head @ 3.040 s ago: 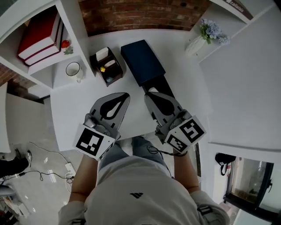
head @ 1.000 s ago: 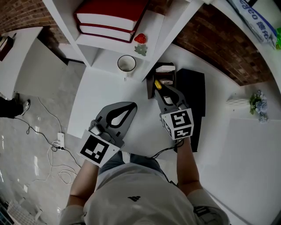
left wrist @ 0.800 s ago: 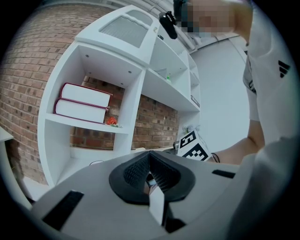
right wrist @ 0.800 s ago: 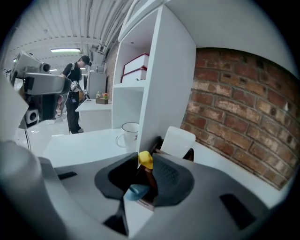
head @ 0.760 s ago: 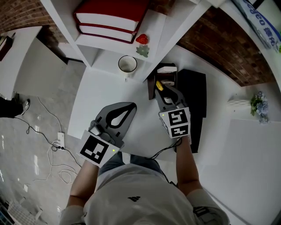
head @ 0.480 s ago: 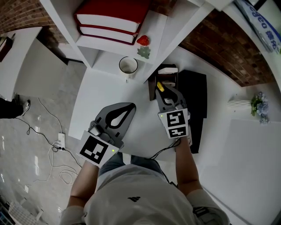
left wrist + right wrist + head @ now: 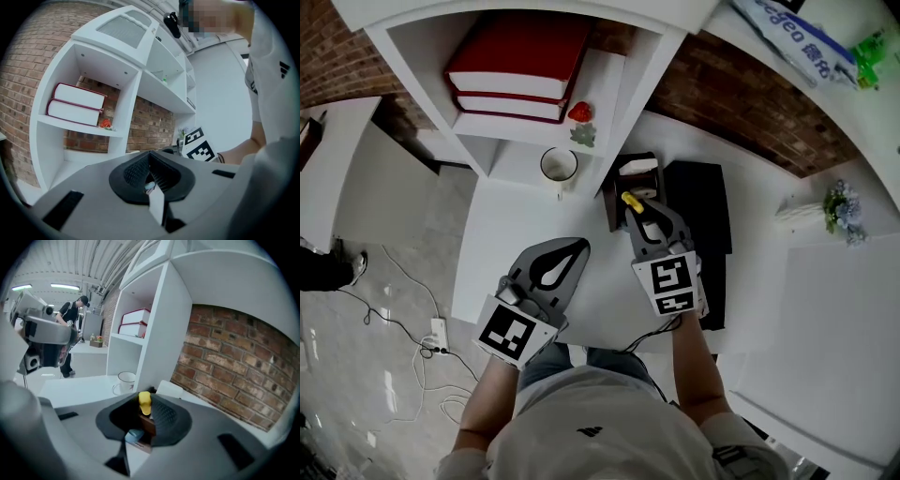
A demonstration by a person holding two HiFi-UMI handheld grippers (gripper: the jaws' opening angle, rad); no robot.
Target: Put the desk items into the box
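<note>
Right gripper (image 7: 635,208) reaches over a small dark-brown compartmented desk organizer (image 7: 613,190) at the back of the white desk (image 7: 511,220). Its jaws have just been closing, and a small yellow rounded item (image 7: 145,401) is pinched between the tips. The yellow item sits just above the organizer's front compartment; can't tell if it touches the organizer. A pale blue object (image 7: 134,435) lies lower in that compartment and a white block (image 7: 638,166) sits in the rear one.

Left gripper (image 7: 579,244) hangs over bare desk left of the organizer, well apart from it. Jaws together, nothing between them.

Dark flat rectangular box (image 7: 705,214) lies on the desk just right of the organizer, right beside the right gripper.

White ceramic mug (image 7: 558,165) stands left of the organizer, at the foot of a white shelf unit (image 7: 630,80). Two red hardcover books (image 7: 516,64) are stacked flat on its shelf, with a small red strawberry ornament (image 7: 579,112) next to them.
</note>
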